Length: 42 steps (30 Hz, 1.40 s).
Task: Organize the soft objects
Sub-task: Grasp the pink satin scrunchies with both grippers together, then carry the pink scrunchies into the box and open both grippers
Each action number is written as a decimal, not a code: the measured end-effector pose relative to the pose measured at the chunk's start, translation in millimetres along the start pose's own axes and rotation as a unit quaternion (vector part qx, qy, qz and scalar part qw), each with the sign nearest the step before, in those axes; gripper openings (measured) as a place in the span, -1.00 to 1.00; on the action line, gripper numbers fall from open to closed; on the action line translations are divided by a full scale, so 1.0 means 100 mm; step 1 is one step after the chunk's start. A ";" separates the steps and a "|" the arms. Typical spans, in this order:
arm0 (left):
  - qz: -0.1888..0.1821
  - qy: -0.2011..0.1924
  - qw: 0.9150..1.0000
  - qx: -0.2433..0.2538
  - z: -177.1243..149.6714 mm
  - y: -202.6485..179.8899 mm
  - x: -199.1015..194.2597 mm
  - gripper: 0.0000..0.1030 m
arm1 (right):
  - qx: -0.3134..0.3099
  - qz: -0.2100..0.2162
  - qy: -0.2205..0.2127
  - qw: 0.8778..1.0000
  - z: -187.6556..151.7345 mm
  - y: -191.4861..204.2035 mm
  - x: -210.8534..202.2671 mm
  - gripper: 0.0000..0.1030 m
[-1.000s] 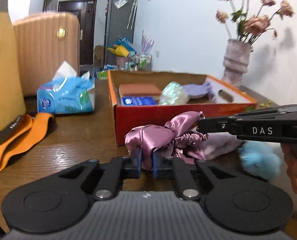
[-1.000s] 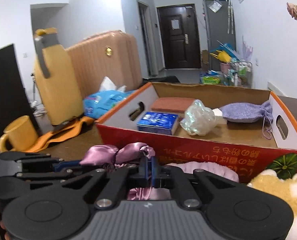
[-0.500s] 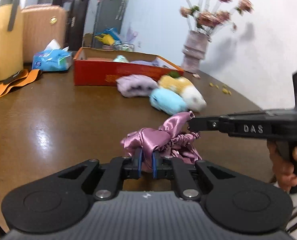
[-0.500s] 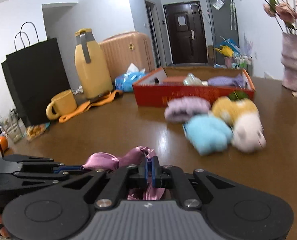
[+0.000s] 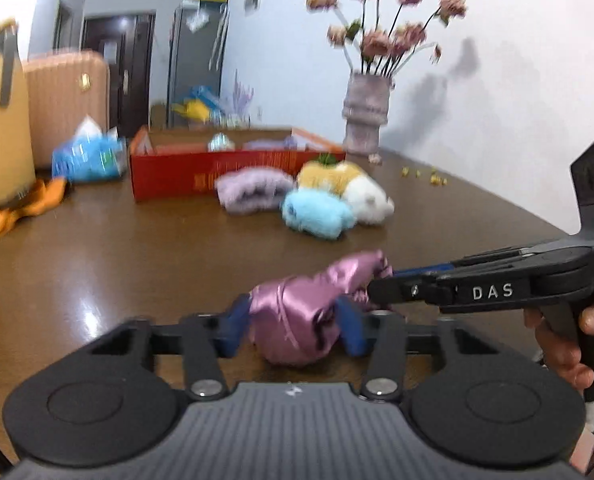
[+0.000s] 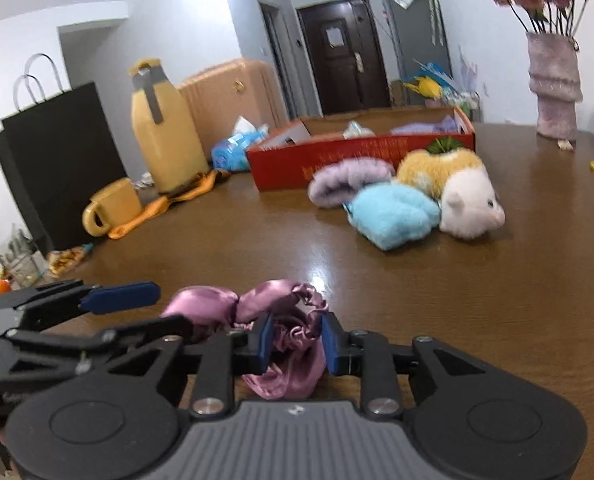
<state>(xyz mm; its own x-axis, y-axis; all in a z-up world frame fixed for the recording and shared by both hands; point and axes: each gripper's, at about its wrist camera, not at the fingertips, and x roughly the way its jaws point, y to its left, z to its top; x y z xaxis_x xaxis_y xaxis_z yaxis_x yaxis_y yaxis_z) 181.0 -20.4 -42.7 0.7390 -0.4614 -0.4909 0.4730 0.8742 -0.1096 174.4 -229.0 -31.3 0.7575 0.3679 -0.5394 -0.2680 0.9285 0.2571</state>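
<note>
Satin in a pink-mauve bundle, a scrunchie-like hair accessory (image 5: pixel 297 316), lies on the brown wooden bench (image 5: pixel 137 264) at the near edge, between both tools. The left hand-held gripper (image 5: pixel 293 330) has just been opening: its blue pads stand partly apart on either side of the satin bundle, which bulges between them without being squeezed. The right hand-held gripper (image 6: pixel 297 338) has likewise just been opening; its pads sit a little apart with a fold of the same satin between them, loose rather than pinched. In the left wrist view it reaches in from the right, held by a person's hand (image 5: pixel 565 344).

Well beyond, near the middle of the bench, a lilac fluffy piece (image 6: pixel 349 182), a light blue plush (image 6: pixel 393 214) and a yellow-and-white plush toy (image 6: pixel 457 188) lie bunched together just in front of a red cardboard box (image 6: pixel 357 152). A yellow jug (image 6: pixel 163 136) and a yellow mug (image 6: pixel 111 208) stand to the left.
</note>
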 end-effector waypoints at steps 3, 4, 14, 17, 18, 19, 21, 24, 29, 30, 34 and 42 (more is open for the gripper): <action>-0.002 0.013 1.000 -0.004 -0.05 0.03 0.07 -0.41 | 0.017 0.002 -0.003 1.000 -0.01 -0.03 0.04 -0.50; -0.005 0.012 1.000 -0.005 -0.06 0.05 0.06 -0.43 | 0.018 0.002 -0.007 1.000 -0.01 -0.03 0.03 -0.50; -0.010 0.020 1.000 -0.017 -0.10 0.10 0.11 -0.57 | 0.016 -0.020 0.009 1.000 0.03 -0.03 0.19 -0.49; -0.010 0.025 0.999 -0.022 -0.11 0.12 0.12 -0.59 | 0.002 -0.025 0.017 1.000 -0.01 0.01 0.22 -0.55; -0.011 0.025 0.999 -0.022 -0.11 0.12 0.12 -0.60 | 0.001 -0.024 0.018 1.000 -0.03 0.01 0.22 -0.64; -0.010 0.025 0.999 -0.022 -0.11 0.12 0.12 -0.61 | 0.001 -0.019 0.019 1.000 -0.04 0.01 0.22 -0.70; -0.010 0.025 0.999 -0.023 -0.11 0.12 0.11 -0.64 | -0.002 -0.019 0.017 1.000 -0.04 0.03 0.20 -0.82; -0.008 0.022 0.999 -0.024 -0.08 0.11 0.10 -0.68 | -0.005 -0.020 0.012 1.000 -0.04 0.05 0.18 -0.86; -0.010 -0.001 1.000 -0.029 0.16 0.17 0.06 -0.70 | -0.006 -0.010 -0.011 1.000 0.10 0.06 0.08 -0.87; -0.013 -0.011 0.999 -0.029 0.27 0.20 0.06 -0.70 | -0.008 -0.009 -0.020 1.000 0.17 0.07 0.05 -0.87; -0.022 -0.053 0.998 -0.022 0.81 0.37 0.16 -0.70 | -0.035 -0.001 -0.061 0.998 0.66 0.05 0.05 -0.87; 0.019 -0.025 0.998 -0.052 1.98 0.98 1.01 -0.70 | -0.073 0.015 -0.074 0.994 2.09 -0.11 0.78 -0.87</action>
<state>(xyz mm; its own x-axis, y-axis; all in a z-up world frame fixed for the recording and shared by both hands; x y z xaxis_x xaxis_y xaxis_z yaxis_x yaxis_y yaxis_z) 396.7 -11.6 67.8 0.7798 -0.4329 -0.4522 0.3940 0.9007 -0.1828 360.6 -221.4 91.2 0.8243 0.3944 -0.4062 -0.3669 0.9185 0.1472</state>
